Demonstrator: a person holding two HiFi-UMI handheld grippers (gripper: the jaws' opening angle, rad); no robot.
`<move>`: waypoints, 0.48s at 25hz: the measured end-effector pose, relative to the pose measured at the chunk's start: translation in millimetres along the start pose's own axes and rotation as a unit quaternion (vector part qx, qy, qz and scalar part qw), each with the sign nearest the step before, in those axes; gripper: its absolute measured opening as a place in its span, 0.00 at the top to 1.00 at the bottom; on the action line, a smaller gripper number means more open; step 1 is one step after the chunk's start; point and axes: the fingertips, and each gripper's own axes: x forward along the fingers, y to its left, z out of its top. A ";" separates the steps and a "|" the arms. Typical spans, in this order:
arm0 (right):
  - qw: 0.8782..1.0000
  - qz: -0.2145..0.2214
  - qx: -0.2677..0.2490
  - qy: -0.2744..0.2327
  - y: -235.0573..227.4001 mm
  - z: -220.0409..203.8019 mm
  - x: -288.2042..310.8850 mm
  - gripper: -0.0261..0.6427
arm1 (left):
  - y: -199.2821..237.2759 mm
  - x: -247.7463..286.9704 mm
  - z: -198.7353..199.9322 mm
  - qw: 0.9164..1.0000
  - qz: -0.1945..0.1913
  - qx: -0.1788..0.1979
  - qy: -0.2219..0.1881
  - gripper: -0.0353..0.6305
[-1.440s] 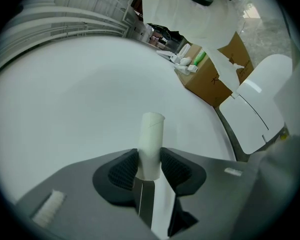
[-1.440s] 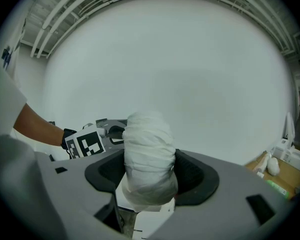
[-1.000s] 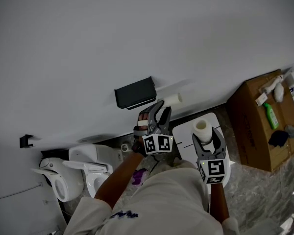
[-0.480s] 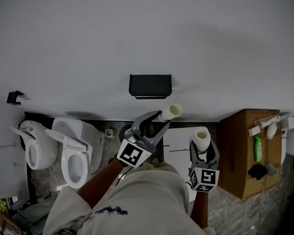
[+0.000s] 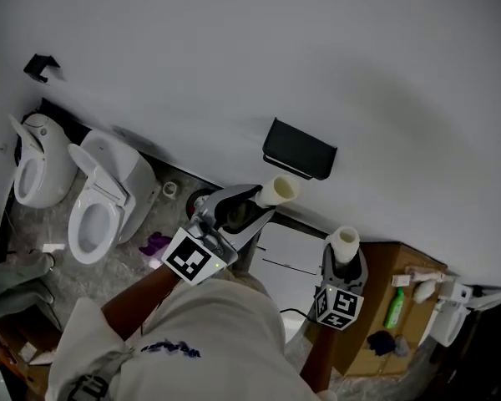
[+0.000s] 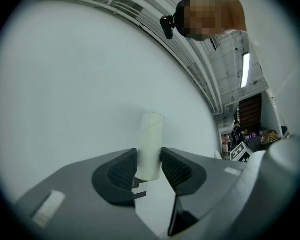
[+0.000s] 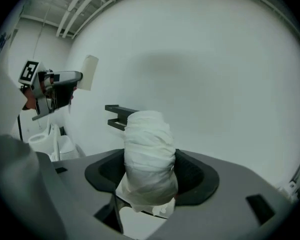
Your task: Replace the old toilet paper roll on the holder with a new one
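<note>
Head view, closest to me: my left gripper [image 5: 255, 205] is reaching out from my white sleeve, its marker cube facing the camera. Left gripper view: my fingers [image 6: 121, 171] are clamping both sides of the bare beige cardboard tube [image 6: 150, 144], pads pressing on its lower end, the rest sticking out past the tips toward the plain white wall [image 5: 317, 57].

Right gripper view: my right gripper [image 7: 149, 176] is closing on the white loosely wound toilet paper roll [image 7: 149, 154], pads squeezing its lower half, the upper half rising above the jaws and a loose flap hanging under them. In the head view this roll is standing upright out of the right gripper, lower right of the tube and apart from it.

Farther out, the black flat wall-mounted holder [image 5: 299, 149] is sitting on the wall just above the tube, with a gap showing between them. Neither tube nor roll is touching it.

Far left, two white toilets [image 5: 100, 199] are standing on the floor against the wall. Far right, a brown cardboard box [image 5: 376, 324] is sitting with a green bottle [image 5: 394, 307] lying on top.
</note>
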 end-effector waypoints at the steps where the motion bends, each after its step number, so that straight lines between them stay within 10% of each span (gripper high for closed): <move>1: 1.000 -0.002 -0.020 0.006 -1.6 1.7 5.5 0.52 | 5.4 -5.1 2.8 1.000 0.009 -0.003 -0.003 0.71; 12: 0.963 -0.049 -0.259 0.061 -27.6 11.4 62.5 0.52 | 39.7 -37.5 0.8 0.998 0.062 0.010 0.005 0.71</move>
